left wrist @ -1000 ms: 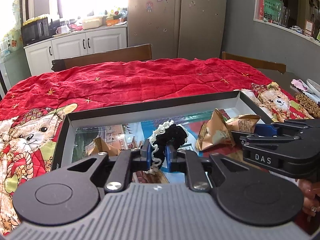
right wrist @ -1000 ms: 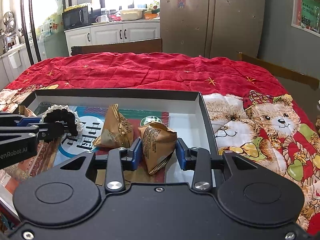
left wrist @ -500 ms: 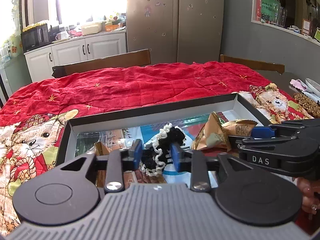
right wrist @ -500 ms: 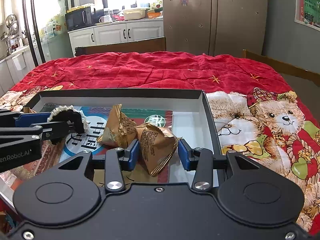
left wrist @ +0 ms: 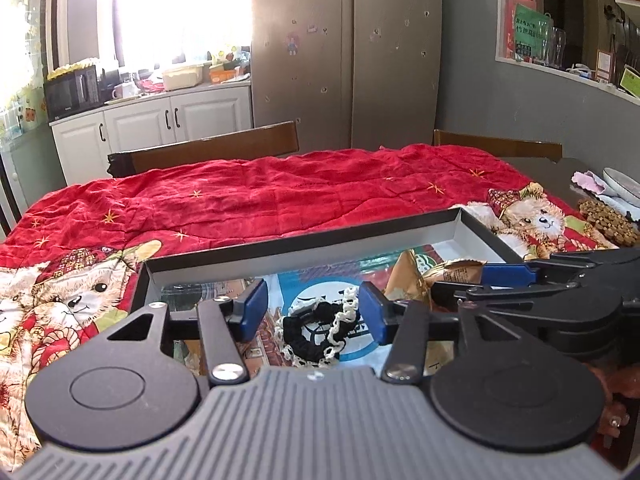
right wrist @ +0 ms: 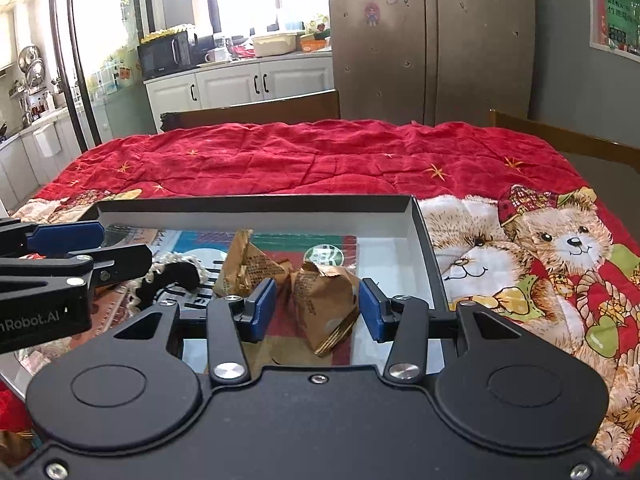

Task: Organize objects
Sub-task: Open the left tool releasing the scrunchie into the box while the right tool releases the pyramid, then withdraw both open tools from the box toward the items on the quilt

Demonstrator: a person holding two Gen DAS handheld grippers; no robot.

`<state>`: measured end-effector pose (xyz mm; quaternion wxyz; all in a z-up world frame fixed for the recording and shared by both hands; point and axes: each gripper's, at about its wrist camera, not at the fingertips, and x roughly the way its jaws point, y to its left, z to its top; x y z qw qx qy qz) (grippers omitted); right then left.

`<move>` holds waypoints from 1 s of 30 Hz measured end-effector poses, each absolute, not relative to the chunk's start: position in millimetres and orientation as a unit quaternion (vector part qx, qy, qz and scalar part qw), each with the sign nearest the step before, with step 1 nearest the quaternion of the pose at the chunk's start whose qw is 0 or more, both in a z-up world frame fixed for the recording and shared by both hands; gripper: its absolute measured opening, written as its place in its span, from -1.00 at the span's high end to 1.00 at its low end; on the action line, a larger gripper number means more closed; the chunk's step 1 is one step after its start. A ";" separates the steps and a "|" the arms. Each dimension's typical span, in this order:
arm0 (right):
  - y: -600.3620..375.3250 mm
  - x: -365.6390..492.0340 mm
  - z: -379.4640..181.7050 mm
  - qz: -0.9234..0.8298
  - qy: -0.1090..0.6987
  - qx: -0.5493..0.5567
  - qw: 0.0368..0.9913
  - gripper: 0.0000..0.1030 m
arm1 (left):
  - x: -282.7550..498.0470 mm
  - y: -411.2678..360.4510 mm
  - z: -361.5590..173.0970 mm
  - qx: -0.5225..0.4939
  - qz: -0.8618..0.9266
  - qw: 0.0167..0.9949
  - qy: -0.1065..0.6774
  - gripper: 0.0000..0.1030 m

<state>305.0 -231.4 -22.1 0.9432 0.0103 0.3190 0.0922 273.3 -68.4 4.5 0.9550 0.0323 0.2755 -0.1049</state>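
Observation:
A black shallow box (left wrist: pixel 304 236) (right wrist: pixel 256 202) lies on the red cloth. In the left wrist view, a black scrunchie with white lace trim (left wrist: pixel 316 334) lies in the box between the wide-open fingers of my left gripper (left wrist: pixel 314 310), touching neither. The scrunchie also shows in the right wrist view (right wrist: pixel 172 276). In the right wrist view, a brown triangular snack packet (right wrist: pixel 326 300) lies in the box between the open fingers of my right gripper (right wrist: pixel 316 306). A second brown packet (right wrist: pixel 246 266) stands just behind it.
The red bear-print cloth (right wrist: pixel 320 156) covers the table. Wooden chair backs (left wrist: pixel 208 150) stand at the far side. At the table's right end in the left wrist view are a brown trivet (left wrist: pixel 608 222) and plates (left wrist: pixel 622 184).
Both grippers have opened. The left let go of the scrunchie and the right let go of the brown packet; both things now lie in the box. Both grippers have drawn back a little.

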 end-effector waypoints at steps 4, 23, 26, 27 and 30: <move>-230.1 298.8 -16.9 0.096 0.312 0.013 0.945 0.14 | 269.5 -66.3 9.6 0.027 -0.104 0.957 0.271 -0.27; -227.8 260.7 13.0 0.107 0.290 0.014 0.951 0.13 | 234.8 -51.6 37.7 0.014 -0.099 0.965 0.243 -0.37; -226.1 253.8 17.1 0.109 0.288 0.011 0.951 0.10 | 227.4 -50.3 41.2 0.017 -0.101 0.965 0.241 -0.38; -225.7 251.3 18.8 0.110 0.286 0.009 0.952 0.09 | 225.3 -49.7 42.3 0.017 -0.102 0.965 0.240 -0.39; -225.3 243.0 24.5 0.113 0.281 0.005 0.953 0.09 | 216.9 -47.8 46.9 0.018 -0.102 0.966 0.235 -0.41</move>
